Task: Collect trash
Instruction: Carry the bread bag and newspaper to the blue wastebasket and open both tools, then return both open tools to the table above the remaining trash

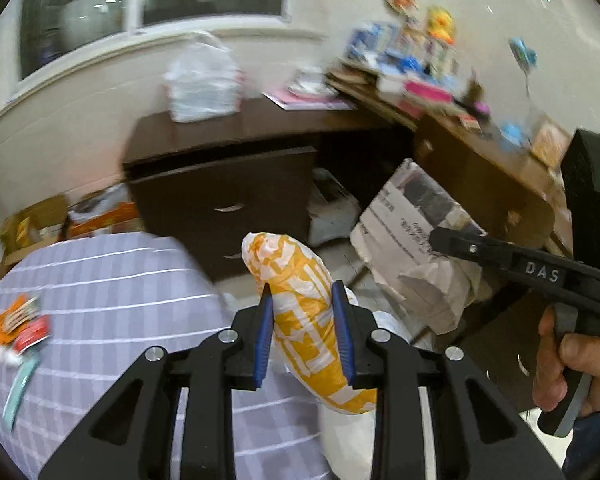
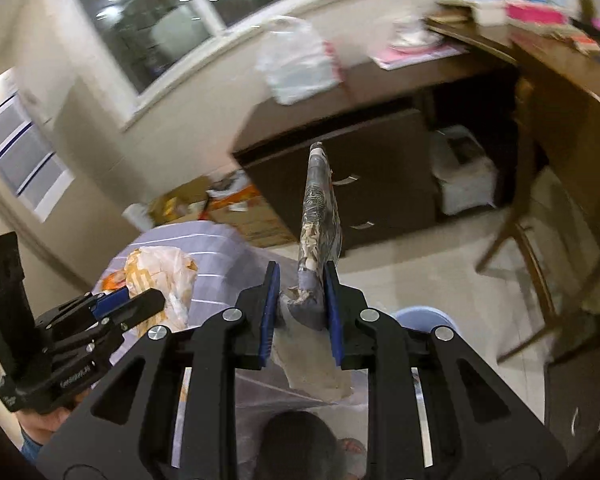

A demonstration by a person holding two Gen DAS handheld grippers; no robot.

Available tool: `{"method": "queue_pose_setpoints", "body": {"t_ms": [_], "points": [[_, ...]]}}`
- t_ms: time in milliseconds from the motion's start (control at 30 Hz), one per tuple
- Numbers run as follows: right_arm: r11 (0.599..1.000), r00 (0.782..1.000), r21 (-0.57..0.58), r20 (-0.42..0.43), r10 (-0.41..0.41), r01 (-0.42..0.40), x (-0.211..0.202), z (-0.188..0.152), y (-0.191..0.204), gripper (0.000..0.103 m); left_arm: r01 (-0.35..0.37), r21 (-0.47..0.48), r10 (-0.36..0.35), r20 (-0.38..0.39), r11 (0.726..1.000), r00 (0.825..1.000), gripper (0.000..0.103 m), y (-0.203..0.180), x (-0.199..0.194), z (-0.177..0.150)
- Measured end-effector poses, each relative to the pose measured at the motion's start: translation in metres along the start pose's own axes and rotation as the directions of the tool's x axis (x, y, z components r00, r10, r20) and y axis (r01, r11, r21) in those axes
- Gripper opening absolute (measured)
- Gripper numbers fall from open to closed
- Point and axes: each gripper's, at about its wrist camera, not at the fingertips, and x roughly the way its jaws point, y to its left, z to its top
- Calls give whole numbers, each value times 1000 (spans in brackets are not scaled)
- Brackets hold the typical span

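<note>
While the left gripper (image 1: pixel 303 334) clamps a puffy orange-and-white plastic bag (image 1: pixel 300 312) between its blue pads (image 1: pixel 262 344), the right gripper (image 2: pixel 302 314) pinches a folded newspaper (image 2: pixel 320 216) that stands up edge-on from its jaws. Left of the left jaws, on a lilac striped bedsheet (image 1: pixel 112 280), lie a few crumpled wrappers (image 1: pixel 18 326). Beyond both sets of jaws stands a dark wooden cabinet (image 1: pixel 224 196); everything is motion-blurred.

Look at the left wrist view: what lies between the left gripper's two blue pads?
An orange-and-white plastic bag fills the gap between the left gripper pads, which press its sides. The left wrist view shows this plainly.
</note>
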Motion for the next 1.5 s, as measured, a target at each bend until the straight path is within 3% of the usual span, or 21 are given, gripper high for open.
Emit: {"method": "queue_pose_setpoints", "body": {"t_ms": [133,333,400,433,467,500,533,600,667,700,900,1100,1500], "points": [[997,998,60,-39,-51,54,15,-7,-37,22,34,82,-24,-117,996,993,27,-38,60,2],[988,992,125,-103,-74,87,45,-20,-75,23,68,129,-36,-235,989,971,29,-62,119,-1],[985,990,151,-120,-71,89,54,-24,-86,27,91,149,-44,-290,985,956,35,-68,139,-2],[981,988,168,-132,-75,97,62,-27,-94,34,89,153,-39,-304,984,952,45,-69,144,-3],[979,987,179,-145,-71,97,67,-29,-98,48,82,150,-32,-306,985,951,55,-69,150,-2],[976,985,195,-155,-69,99,72,-32,-104,56,71,140,-27,-296,988,955,77,-66,152,-2],[972,985,209,-157,-72,105,75,-34,-109,67,51,127,-14,-281,991,960,87,-63,152,-2],[964,985,244,-161,-66,104,79,-41,-119,71,33,100,-6,-266,994,964,87,-53,149,-1],[959,983,262,-170,-67,111,82,-44,-123,89,23,81,-1,-259,996,966,87,-46,145,-1],[956,981,263,-174,-83,127,82,-46,-124,93,14,81,6,-250,997,968,87,-43,142,0],[948,972,248,-174,-160,200,75,-49,-117,97,-8,57,18,-176,998,984,89,-33,111,7],[957,977,208,-116,-180,201,52,-41,-85,97,-23,45,26,-69,999,997,90,-26,64,10],[985,986,55,0,-164,164,4,-24,21,97,-64,-21,66,97,998,993,93,16,-37,-4]]}}
